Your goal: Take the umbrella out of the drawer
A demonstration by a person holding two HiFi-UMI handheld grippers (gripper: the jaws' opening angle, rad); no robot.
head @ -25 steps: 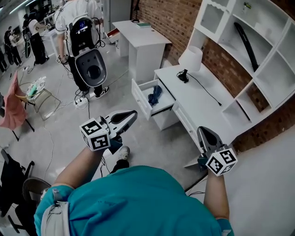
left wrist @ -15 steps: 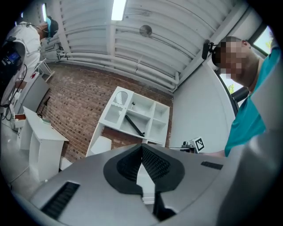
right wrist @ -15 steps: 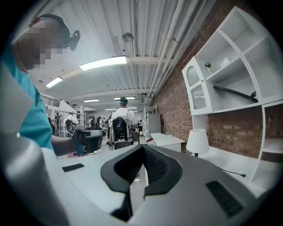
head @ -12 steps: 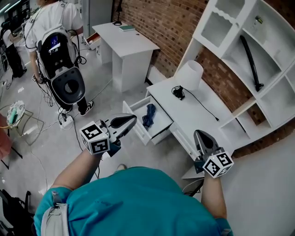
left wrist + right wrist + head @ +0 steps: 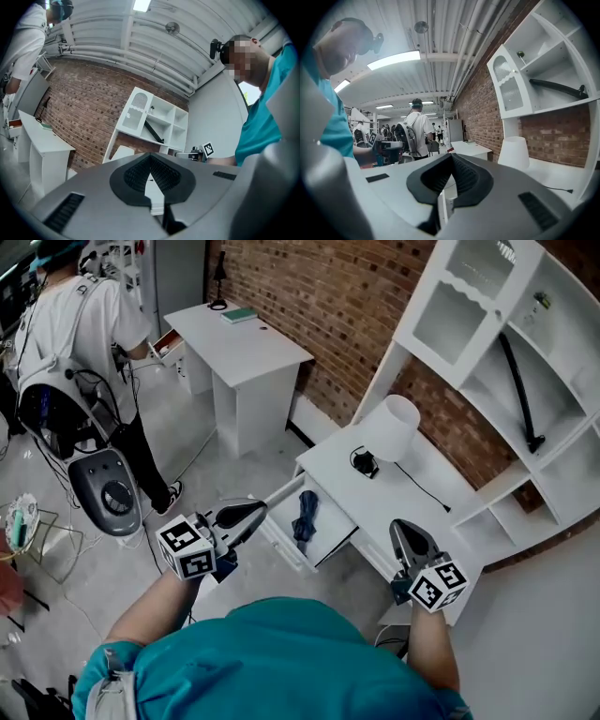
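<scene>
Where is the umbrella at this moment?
Head view, centre: the blue folded umbrella lies inside the open drawer of the white desk, just right of the left gripper and below-left of the lamp.

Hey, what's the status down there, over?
Left gripper and right gripper shut, empty. Umbrella lying in open drawer, untouched. Nothing on top of it.

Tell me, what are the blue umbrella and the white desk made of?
The folded blue umbrella looks like soft matte fabric: it lies crumpled. The white desk looks like painted wood or board, smooth and flat; I can't tell which.
</scene>
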